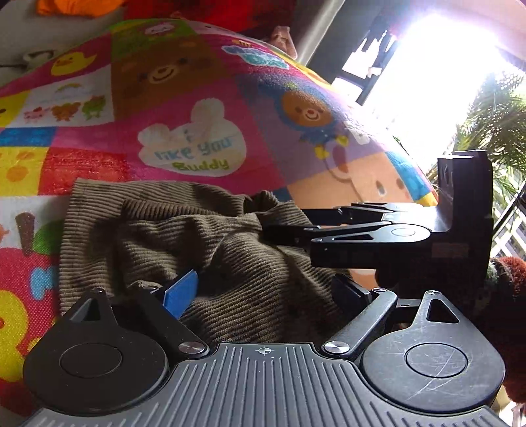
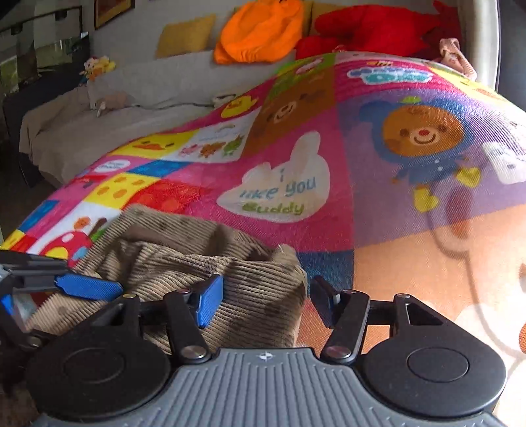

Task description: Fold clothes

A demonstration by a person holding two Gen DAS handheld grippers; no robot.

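Note:
A brown corduroy garment (image 1: 197, 243) lies crumpled on a colourful cartoon play mat (image 1: 203, 108). My left gripper (image 1: 263, 295) is open just over its near part, with the blue pad (image 1: 180, 295) on the cloth and the other finger at the right. My right gripper (image 1: 286, 223) comes in from the right, its fingertips at the garment's right edge. In the right wrist view the right gripper (image 2: 266, 305) is open, with the garment (image 2: 184, 256) bunched between its fingers. The left gripper's blue pad (image 2: 88, 287) rests on the cloth at the left.
The play mat (image 2: 361, 147) stretches far ahead and to the right. Behind it stands a grey sofa (image 2: 138, 85) with an orange cushion (image 2: 263, 29), a red plush (image 2: 371, 26) and a yellow pillow (image 2: 187, 34). A bright window (image 1: 437, 72) glares at the right.

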